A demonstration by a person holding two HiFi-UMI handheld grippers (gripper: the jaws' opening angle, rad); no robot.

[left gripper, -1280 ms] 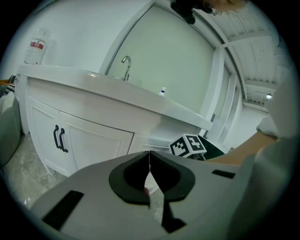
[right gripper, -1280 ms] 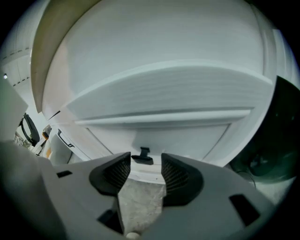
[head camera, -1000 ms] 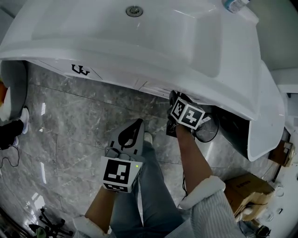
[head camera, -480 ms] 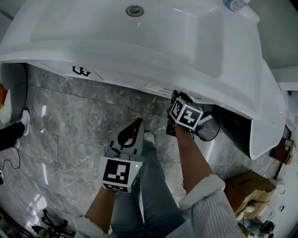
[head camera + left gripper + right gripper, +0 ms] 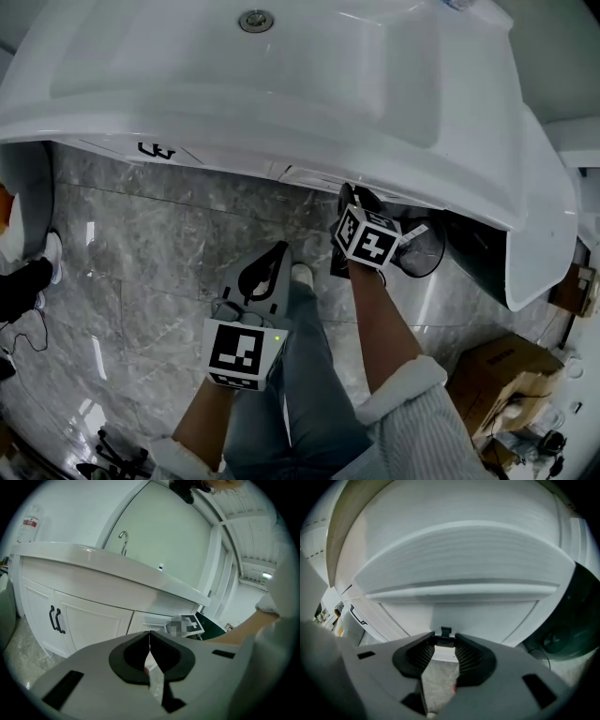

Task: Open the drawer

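The white drawer front (image 5: 487, 616) sits under the vanity's curved top, with a small black handle (image 5: 446, 637) on it. My right gripper (image 5: 445, 641) has just been closing, and its ribbed pads now press on the handle's two ends. From the head view the right gripper (image 5: 356, 199) reaches under the sink's edge, its tips hidden by its marker cube. My left gripper (image 5: 272, 258) hangs shut and empty over the floor, short of the cabinet. In the left gripper view its tips (image 5: 149, 637) meet in front of the drawer (image 5: 150, 620).
A white sink basin (image 5: 281, 56) overhangs the cabinet. Two cabinet doors with black handles (image 5: 55, 619) stand left of the drawer. A dark waste bin (image 5: 422, 248) is to the right, and a cardboard box (image 5: 497, 370) nearer me. My jeans leg (image 5: 300, 375) is below the grippers.
The right gripper's cube sits slightly lower and further left in the picture, and the view has tilted a little. The left gripper has held still.
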